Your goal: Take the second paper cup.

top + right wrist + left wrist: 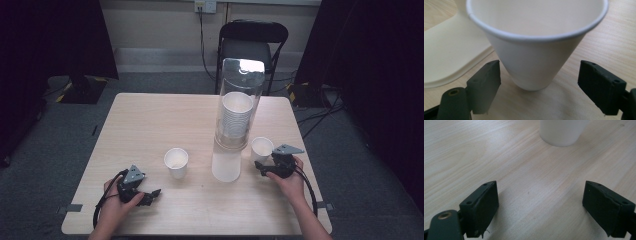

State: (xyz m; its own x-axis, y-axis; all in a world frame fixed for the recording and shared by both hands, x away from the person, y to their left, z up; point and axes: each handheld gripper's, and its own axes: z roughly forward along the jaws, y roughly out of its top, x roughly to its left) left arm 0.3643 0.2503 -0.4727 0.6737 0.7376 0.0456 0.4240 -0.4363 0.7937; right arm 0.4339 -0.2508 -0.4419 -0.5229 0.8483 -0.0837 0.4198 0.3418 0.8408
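I see my right gripper (539, 82) with jaws spread wide around a white paper cup (536, 42), not touching it, while my left gripper (540, 206) gapes empty over the pale wooden table (474, 157).

Left tongs (156, 193): black body, grey three-cornered top plate, looping black cable, brass-ringed screw hole. Right tongs (258, 165): same build; blocky black jaws with small screw holes. Forearms bare, no sleeves

cup (562, 132) cropped by top edge, chair (252, 42) partly behind dispenser (236, 117)
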